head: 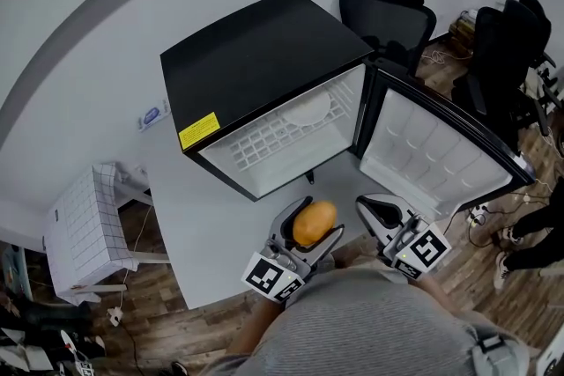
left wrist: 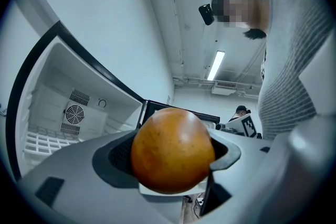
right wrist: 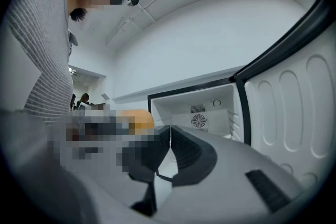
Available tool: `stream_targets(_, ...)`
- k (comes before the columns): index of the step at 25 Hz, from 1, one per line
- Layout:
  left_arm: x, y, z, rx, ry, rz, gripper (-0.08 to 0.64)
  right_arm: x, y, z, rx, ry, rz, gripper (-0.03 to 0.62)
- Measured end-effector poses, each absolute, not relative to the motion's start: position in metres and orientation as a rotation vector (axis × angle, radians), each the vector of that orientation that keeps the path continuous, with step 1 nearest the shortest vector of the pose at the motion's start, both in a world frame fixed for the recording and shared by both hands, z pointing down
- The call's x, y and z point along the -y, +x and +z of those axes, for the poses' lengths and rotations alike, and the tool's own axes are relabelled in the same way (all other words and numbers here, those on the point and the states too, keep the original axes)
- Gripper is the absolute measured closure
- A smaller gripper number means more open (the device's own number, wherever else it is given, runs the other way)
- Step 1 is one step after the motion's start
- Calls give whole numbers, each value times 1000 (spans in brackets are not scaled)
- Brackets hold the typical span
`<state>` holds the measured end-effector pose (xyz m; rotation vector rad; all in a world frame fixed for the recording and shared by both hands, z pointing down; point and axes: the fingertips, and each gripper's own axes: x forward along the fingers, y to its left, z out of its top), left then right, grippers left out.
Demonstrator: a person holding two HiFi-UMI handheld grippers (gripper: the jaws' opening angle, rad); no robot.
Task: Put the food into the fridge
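While open, fridge (head: 256, 48) with plate (head: 310, 108) on rack (head: 264, 143); left tool (head: 315, 221) clamped on orange (head: 314, 224), right tool (right wrist: 169, 139) together.

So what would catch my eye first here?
A round orange fruit clamped in the jaws of the left gripper, low in the head view. Just beyond it, a small black fridge stands on the white table, its door swung wide open. The right gripper alongside is shut and empty.

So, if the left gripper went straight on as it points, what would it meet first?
Probably the open door near its hinge, just right of the fridge cavity; the left gripper, shut on the fruit, aims there. Nothing nearer shows, though depth is unclear.
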<state>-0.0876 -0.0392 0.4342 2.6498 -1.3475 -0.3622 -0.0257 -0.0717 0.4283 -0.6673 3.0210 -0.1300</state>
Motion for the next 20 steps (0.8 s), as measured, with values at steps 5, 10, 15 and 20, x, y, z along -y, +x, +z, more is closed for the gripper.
stream_targets(5,53,-85,433,1359,2638,-371,207,86,-29,424,-3033,-634,-121,578)
stream_targets(10,65,-77,426,1393,2618,-388,207,102,-20,415,-3040,-603,-107,578)
stream_targets(15,78,-64,422,1396,2634,-386,207,115,-9,407,-3022,-591,-94,578)
stream_targets(20,83,-57,424,1404,2630,-374,207,117,-6,413,-3033,-570,-113,578)
